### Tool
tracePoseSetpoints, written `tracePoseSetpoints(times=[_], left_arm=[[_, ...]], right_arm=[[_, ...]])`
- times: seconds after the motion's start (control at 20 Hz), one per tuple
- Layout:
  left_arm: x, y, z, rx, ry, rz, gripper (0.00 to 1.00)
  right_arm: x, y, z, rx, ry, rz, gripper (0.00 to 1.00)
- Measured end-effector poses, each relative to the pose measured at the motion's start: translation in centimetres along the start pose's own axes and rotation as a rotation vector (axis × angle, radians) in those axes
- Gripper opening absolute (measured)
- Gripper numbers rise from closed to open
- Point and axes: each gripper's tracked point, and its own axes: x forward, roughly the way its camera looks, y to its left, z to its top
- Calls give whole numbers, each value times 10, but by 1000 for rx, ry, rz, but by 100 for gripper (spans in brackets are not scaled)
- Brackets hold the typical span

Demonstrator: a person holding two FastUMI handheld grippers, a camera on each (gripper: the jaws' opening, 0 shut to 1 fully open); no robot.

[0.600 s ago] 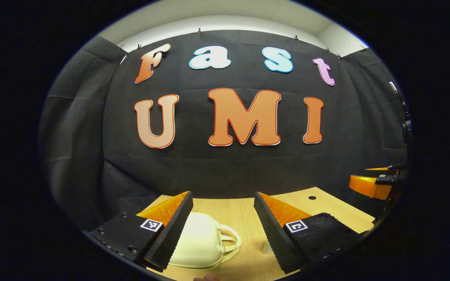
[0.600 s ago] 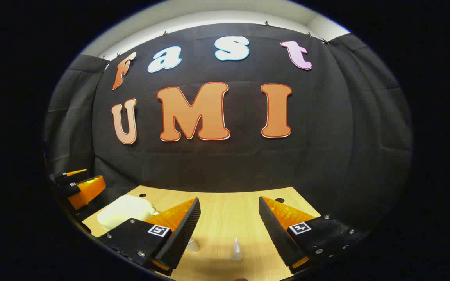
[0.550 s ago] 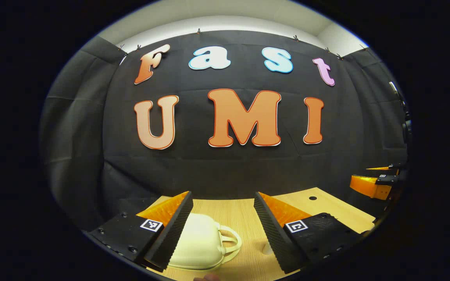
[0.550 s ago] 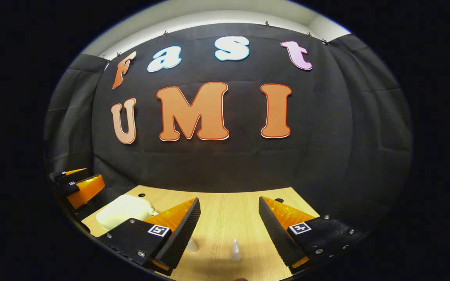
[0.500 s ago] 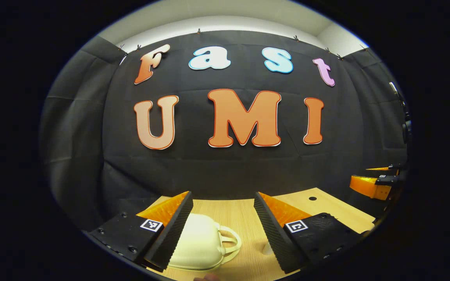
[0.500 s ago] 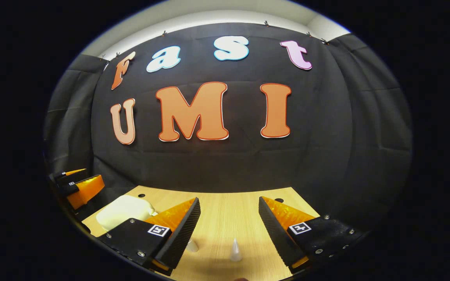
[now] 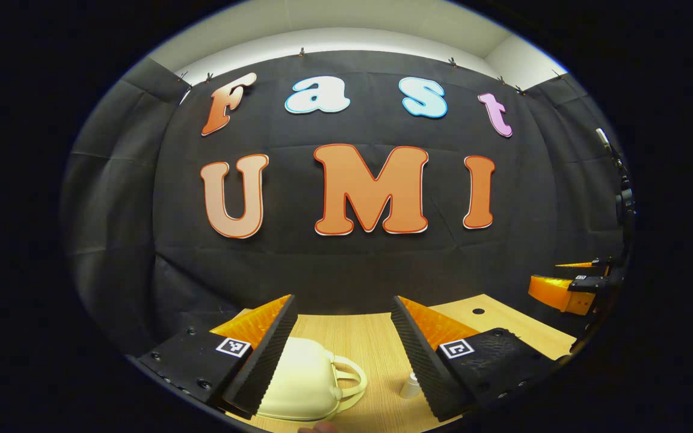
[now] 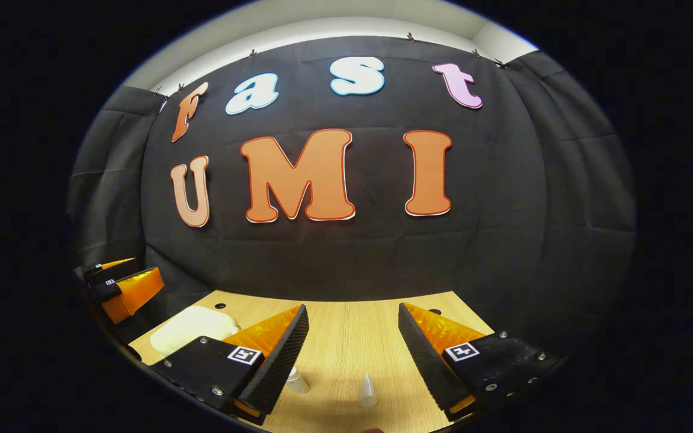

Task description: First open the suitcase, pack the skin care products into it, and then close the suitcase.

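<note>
Both cameras tip slightly downward since the earlier frames; the wall slides up and more of the worktop (image 8: 346, 337) shows in each view.

Left tongs (image 7: 343, 343): fingers spread wide, holding nothing, hovering above the cream suitcase (image 7: 298, 385). Suitcase lies closed on the worktop, its looped handle (image 7: 349, 379) pointing toward the middle. It sits low between the fingers, partly behind the left one; no contact visible.

Right tongs (image 8: 352, 346): also wide open and empty. Below them stand two small skin care items: a cone-tipped bottle (image 8: 368, 391) and a second small bottle (image 8: 298, 382) just beside the left finger.

Risks, as judged: opening has not begun. The suitcase looks light and smooth, so a one-sided push on the lid could slide it across the worktop instead of lifting it. The small bottles stand narrow and upright; a sweep from either finger could topple them.

View differences: the left gripper view gives the handle and the near face of the case, plus one small bottle (image 7: 409, 385) by its right finger and the other tongs at far right. The right gripper view gives both bottles together and the suitcase's far top at left.
</note>
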Motion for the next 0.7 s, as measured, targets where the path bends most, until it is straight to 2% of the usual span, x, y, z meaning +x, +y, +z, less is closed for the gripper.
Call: tracePoseSetpoints(times=[0.05, 0.25, 0.3, 0.35, 0.55, 0.7], left_arm=[[-1, 0, -2, 3, -2, 3, 98], [-1, 3, -3, 37, 3, 11, 96], [1, 4, -4, 54, 3, 17, 98], [-1, 6, -7, 79, 4, 25, 96], [-5, 3, -21, 226, 15, 39, 99], [-8, -10, -43, 363, 34, 8, 100]], right_arm=[[0, 0, 1, 1, -2, 0, 95], [-1, 0, -2, 1, 3, -2, 95], [-2, 0, -3, 0, 6, -3, 95], [-2, -1, -5, -1, 10, -4, 95], [-4, -4, -17, -3, 39, -9, 95], [-6, -9, -28, -4, 65, -19, 95]])
